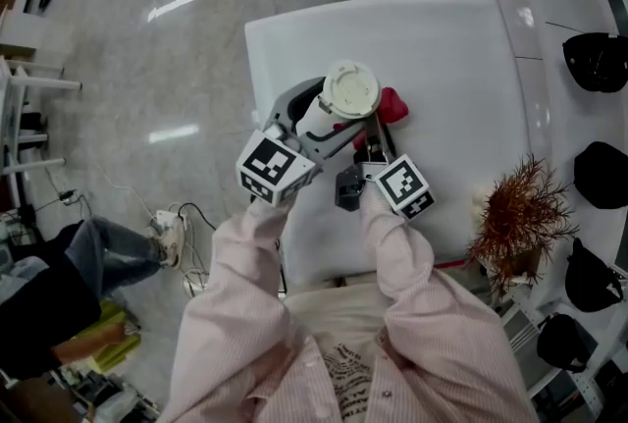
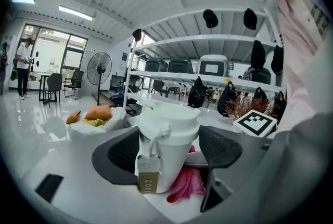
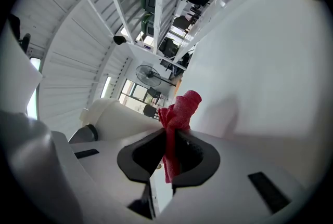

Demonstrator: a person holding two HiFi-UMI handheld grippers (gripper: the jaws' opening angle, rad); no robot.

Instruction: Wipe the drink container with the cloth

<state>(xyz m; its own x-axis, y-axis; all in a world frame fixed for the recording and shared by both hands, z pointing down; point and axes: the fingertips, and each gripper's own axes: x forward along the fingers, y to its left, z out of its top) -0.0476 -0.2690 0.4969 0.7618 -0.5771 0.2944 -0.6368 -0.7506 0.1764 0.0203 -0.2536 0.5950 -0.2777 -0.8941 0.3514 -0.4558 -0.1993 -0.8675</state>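
Observation:
A white drink cup with a lid (image 1: 339, 102) is lifted above the white table (image 1: 442, 68), tilted. My left gripper (image 1: 312, 122) is shut on the cup (image 2: 167, 147); its dark jaws press both sides below the lid, and a small brown tag hangs at the front. My right gripper (image 1: 371, 132) sits just right of the cup, shut on a red cloth (image 1: 391, 104). The red cloth (image 3: 176, 127) sticks up from between the jaws beside the cup wall (image 3: 117, 114). In the left gripper view the cloth (image 2: 187, 182) hangs against the cup's lower right side.
A dried reddish plant (image 1: 520, 210) stands at the table's right corner. Dark helmets (image 1: 597, 61) lie on a white shelf at the far right. A seated person's leg and shoe (image 1: 128, 244) and floor cables lie left. A bag of food (image 2: 93, 116) lies beyond the cup.

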